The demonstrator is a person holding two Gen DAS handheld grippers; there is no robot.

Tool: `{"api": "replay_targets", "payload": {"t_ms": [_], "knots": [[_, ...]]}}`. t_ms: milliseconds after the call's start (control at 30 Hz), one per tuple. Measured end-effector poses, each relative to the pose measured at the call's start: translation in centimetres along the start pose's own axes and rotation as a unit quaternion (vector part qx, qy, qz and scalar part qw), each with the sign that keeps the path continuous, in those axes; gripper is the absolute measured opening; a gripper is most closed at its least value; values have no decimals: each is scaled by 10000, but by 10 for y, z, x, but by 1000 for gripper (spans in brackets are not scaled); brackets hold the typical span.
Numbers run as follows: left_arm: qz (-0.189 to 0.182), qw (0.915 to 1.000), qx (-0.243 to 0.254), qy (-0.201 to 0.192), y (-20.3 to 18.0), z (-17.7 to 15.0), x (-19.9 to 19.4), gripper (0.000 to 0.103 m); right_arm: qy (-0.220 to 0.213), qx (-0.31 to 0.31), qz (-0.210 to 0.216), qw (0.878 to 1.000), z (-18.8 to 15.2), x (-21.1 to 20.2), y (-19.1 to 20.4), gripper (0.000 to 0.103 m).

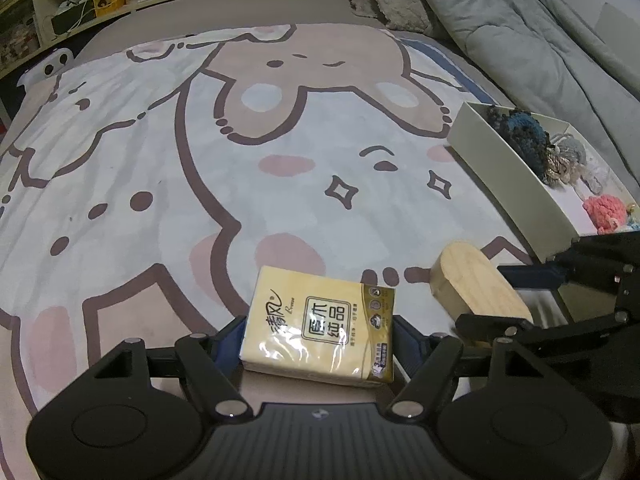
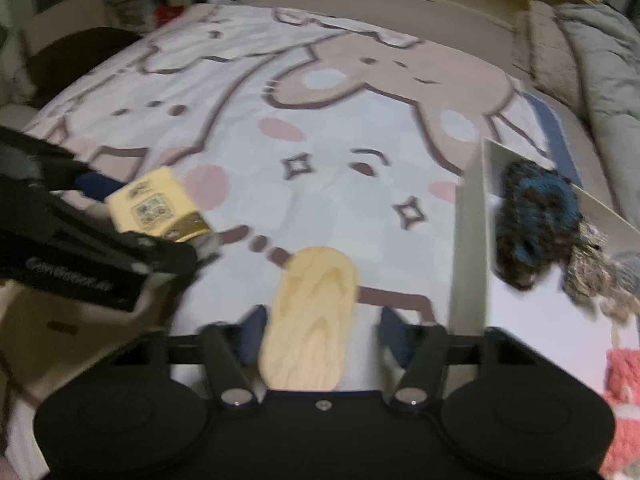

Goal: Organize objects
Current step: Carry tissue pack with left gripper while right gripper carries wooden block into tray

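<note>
From my remote station I count two grippers — the left gripper [image 1: 318,336] and the right gripper [image 2: 322,332]. One yellow tissue pack [image 1: 320,330], one oval wooden block [image 2: 310,320] and one white box [image 1: 508,172] lie on one cartoon-print blanket [image 1: 200,168]. Inside the box I make out four yarn pieces — one dark blue [image 1: 520,136], one beige [image 1: 560,164], one grey [image 1: 576,148], one pink [image 1: 606,210]. One grey duvet [image 1: 540,28] lies beyond.
</note>
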State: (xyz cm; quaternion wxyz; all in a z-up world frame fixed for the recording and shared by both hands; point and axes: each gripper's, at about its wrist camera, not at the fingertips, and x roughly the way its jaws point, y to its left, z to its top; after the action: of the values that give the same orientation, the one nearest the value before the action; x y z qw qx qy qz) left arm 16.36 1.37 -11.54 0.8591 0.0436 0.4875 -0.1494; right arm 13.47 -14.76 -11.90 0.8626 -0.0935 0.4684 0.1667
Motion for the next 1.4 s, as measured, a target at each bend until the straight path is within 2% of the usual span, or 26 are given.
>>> {"api": "replay_targets", "payload": {"t_ms": [67,267,567,767,933,1067,1233,1400], "knots": [[2,10000,4,8,-1,0,1,75,-41,-120,-30,9999,-1,0,3,47],[-15,9998,-79,-183,0,3,-8,75,-276,32,-75,9996,3,-12,-5,46],[-113,9939,-332,-1049,-3,21,-53,75,-1221,509,-87,9912,22,-72,-35,46],[-285,9878,-201,-1517,-25,33,-77,75,-1635,809,-219,9830,19,-106,-64,46],[-507,9832,145,-1747,-52,37,-86,75,-1787,993,-382,9781,13,-122,-89,46],[-746,9809,471,-1733,-82,37,-84,75,-1808,1181,-481,9752,7,-127,-111,46],[-1103,9762,978,-1594,-128,35,-76,75,-1731,1346,-539,9742,-3,-126,-136,46],[-1420,9659,1666,-1380,-173,32,-60,75,-1524,1571,-525,9743,-17,-115,-160,46]]}}
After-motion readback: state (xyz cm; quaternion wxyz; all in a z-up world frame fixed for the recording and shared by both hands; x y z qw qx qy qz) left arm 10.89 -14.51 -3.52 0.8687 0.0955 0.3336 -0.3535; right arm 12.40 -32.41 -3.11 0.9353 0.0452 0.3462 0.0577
